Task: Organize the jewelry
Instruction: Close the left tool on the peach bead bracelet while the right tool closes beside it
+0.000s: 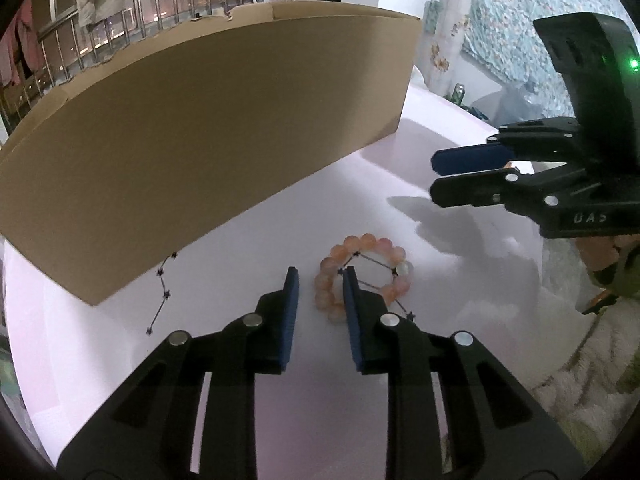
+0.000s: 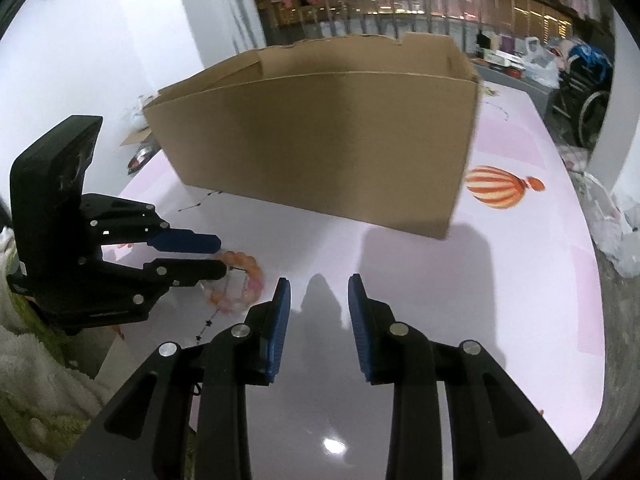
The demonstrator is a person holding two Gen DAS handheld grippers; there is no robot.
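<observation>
1. Left gripper (image 1: pixel 320 276) was low over the pink table (image 1: pixel 280 208), jaws narrowed to a small gap. One bead of the pink bead bracelet (image 1: pixel 362 276) sat between the blue pads, but I couldn't see them pressing on it — so not a hold yet, by my read.
2. Right gripper (image 2: pixel 316 284) hung over bare table w/ nothing between its pads, jaws part open, a clear gap showing.
3. Bracelet lay flat on the table, just in front of the cardboard box (image 1: pixel 200 140) and apart from it. A thin dark chain (image 1: pixel 162 292) w/ small star charms ran from the box's foot, and another stretch of it crossed the bracelet's ring.
4. Handling, my guess: beads looked hard, smooth and round, prob. on elastic — light, but apt to roll or squirt out of flat pads. Best hold seemed across one bead at the near rim, pads square on it, or w/ one finger inside the ring.
5. Risk: the chain was fine and limp and lay over the beads, so lifting the bracelet could drag it along or snag it.
6. Box stood open-topped — likely where the pieces go.
</observation>
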